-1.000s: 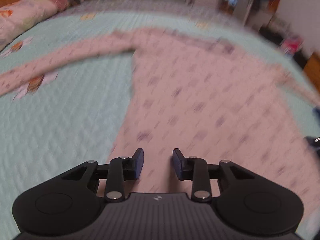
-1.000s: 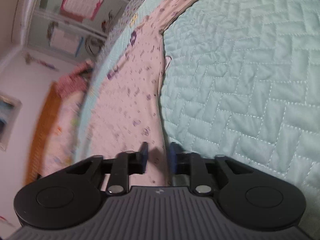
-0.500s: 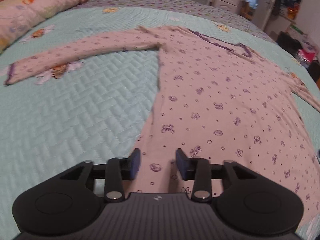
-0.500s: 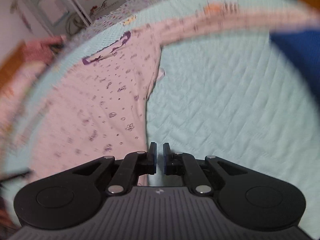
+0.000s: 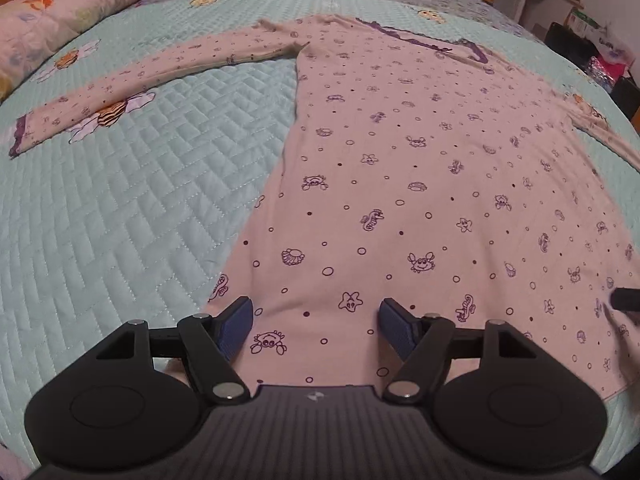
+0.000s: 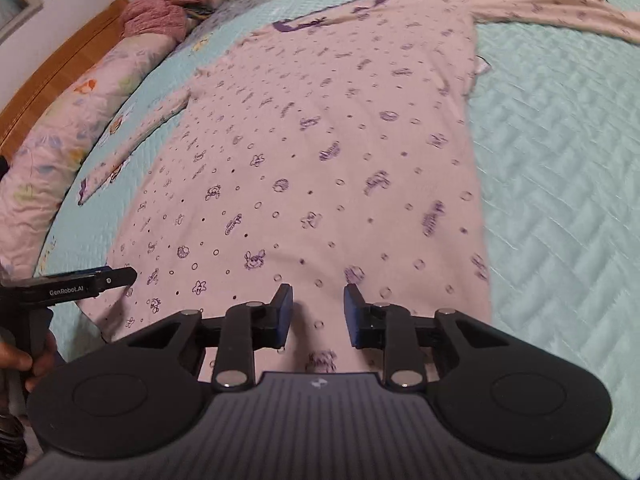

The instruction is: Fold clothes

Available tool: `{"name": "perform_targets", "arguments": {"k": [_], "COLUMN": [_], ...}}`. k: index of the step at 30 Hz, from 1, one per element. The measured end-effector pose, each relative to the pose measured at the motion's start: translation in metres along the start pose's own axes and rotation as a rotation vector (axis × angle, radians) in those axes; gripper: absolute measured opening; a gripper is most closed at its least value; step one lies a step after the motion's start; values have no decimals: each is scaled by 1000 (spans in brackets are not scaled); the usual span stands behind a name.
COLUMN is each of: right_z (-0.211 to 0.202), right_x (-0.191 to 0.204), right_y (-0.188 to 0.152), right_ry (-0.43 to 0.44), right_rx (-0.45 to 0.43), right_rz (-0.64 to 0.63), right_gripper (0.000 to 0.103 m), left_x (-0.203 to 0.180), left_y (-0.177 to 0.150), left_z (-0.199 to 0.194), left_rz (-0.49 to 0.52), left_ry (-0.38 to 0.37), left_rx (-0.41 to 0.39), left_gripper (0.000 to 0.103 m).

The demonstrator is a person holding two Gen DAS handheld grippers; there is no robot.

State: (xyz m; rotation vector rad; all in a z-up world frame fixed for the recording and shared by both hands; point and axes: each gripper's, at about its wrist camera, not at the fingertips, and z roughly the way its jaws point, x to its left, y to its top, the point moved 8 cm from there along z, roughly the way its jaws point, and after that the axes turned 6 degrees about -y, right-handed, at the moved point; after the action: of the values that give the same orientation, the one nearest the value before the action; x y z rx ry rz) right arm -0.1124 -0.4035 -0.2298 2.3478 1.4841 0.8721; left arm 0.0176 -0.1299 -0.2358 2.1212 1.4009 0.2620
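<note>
each hand-held gripper [image 5: 316, 324] is black, ribbed-bodied, with silver pivot screws and blue fingers [image 6: 283, 314].

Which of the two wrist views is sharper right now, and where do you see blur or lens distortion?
Left wrist view: sharp, the pink nightshirt print is crisp; fisheye bends the quilted bedspread at the edges. Right wrist view: softer, motion blur smears the print, mostly on the right and far side, though the right gripper itself is sharp.
</note>
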Motion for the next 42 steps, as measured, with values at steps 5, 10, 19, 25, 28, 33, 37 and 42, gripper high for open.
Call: {"name": "perform_targets", "arguments": {"k": [5, 10, 19, 25, 28, 33, 37, 42], "right_z": [-23, -1, -23, 5, 0, -8, -10, 0], "right_x": [22, 9, 8, -10, -15, 3, 28, 61], "right_y": [3, -17, 11, 15, 14, 21, 31, 36], "right_ry": [3, -4, 7, -27, 6, -36, -10, 9], "right_rx": [-44, 30, -85, -45, -57, -89, -109, -103], "right_rz": [-46, 31, 11, 2, 25, -59, -97, -162], "right_gripper": [31, 28, 33, 43, 43, 44, 51, 61], "left_x": [-4, -17, -38, -40, -34, -35, -35, -34], "left_y": [13, -4, 13, 1, 3, 2, 2, 2], "left_z": [-26, 2, -9, 26, 27, 28, 28, 28], "left_rz": [-34, 71, 68, 84, 44, 55, 56, 61], "left_ry": [-11, -9, 9, 84, 77, 82, 74, 60], "left_rx": [-81, 57, 12, 117, 117, 115, 107, 106], "left_gripper": [73, 89, 88, 103, 103, 103, 103, 103]}}
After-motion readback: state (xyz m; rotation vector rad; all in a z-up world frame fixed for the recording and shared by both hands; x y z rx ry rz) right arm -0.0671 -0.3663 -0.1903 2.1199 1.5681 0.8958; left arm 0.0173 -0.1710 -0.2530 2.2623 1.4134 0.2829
